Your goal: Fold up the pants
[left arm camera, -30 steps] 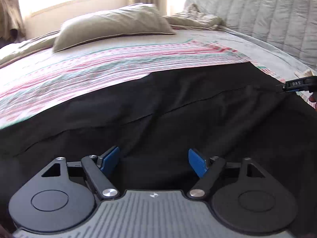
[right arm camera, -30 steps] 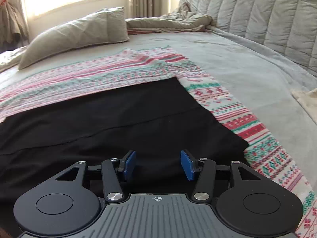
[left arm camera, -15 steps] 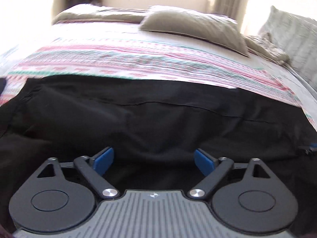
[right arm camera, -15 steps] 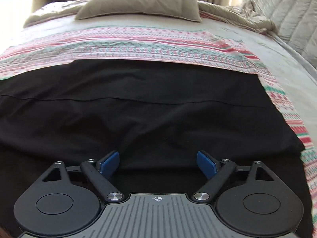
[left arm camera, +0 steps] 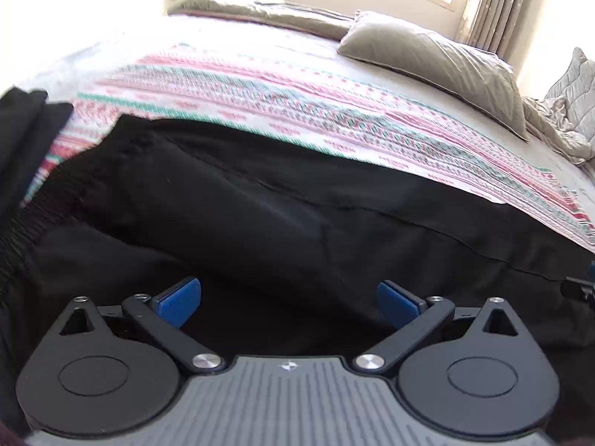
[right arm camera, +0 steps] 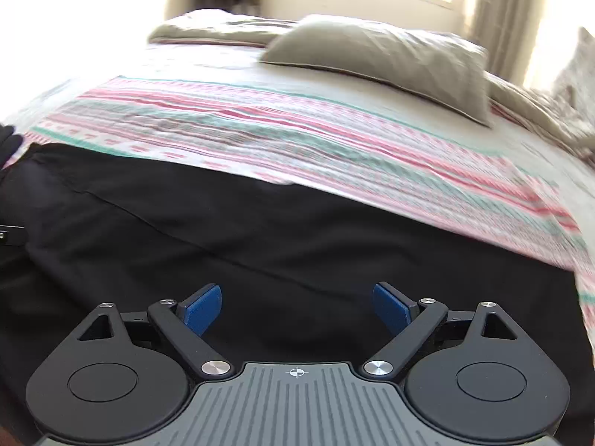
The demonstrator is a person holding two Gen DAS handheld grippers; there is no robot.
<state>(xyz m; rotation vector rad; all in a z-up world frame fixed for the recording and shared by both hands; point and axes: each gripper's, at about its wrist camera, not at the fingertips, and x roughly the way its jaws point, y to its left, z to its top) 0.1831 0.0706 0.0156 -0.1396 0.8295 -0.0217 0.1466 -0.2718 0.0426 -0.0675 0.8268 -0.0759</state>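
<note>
A bedroom in bright window light: a bed [left arm camera: 230, 37] with a pale cover fills both views, a grey-green pillow [left arm camera: 438, 63] toward the upper right of each frame and curtains behind it. Across the middle runs a patterned blanket [left arm camera: 297, 104] in pink, teal and white bands.

The black pants [left arm camera: 297, 215] lie spread over the lower half of each picture, on the blanket. They seem already doubled lengthwise, with a long seam or edge line crossing from left to right. In the left wrist view a gathered, ribbed band, probably the waistband [left arm camera: 22, 223], shows at the far left edge, next to a dark bundle at the upper left that cannot be made out.

The left gripper [left arm camera: 289, 301] hangs above the cloth with its jaws spread wide and nothing between the blue pads. The right gripper [right arm camera: 296, 304] is over the cloth too; its jaws are opening, with no fabric between them. Its view is blurred on the right side.

The pants look soft, thin and light, matte rather than slippery, so they should drape and wrinkle rather than hold a shape. A pinch through all layers at an end is likely best: one gripper at each corner of the waistband or hem, lifted together so the layers do not slide apart.
</note>
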